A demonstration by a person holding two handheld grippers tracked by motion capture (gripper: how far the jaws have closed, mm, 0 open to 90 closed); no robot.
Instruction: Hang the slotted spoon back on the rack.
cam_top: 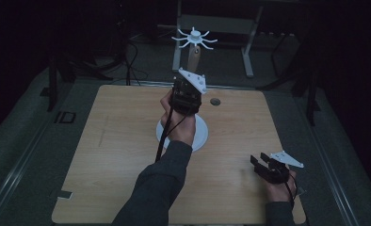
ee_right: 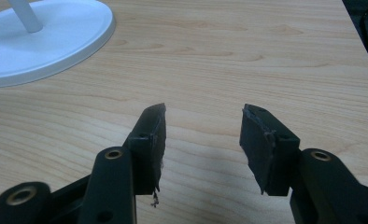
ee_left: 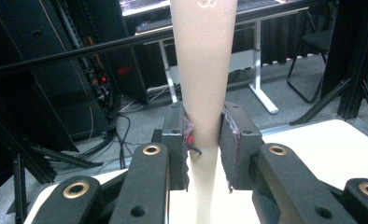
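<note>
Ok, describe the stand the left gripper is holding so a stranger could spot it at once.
On the wooden table, just past its middle, lies a round white base. From it rises a tapering beige post, clamped by the left gripper. It is the table's one tall thing, topped by a white spoked hub.

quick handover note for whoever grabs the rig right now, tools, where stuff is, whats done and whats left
Left tool: shut on the post of the stand, gripping its tapered wooden part above the white base, mid-table.
Right tool: open, holding nothing, low over the bare table near the right front corner.
Stand: upright, with a white spoked top; nothing hangs on it.
Done: post is grasped.
Left: probably moving or steadying the stand; the right tool has not yet joined in.
</note>
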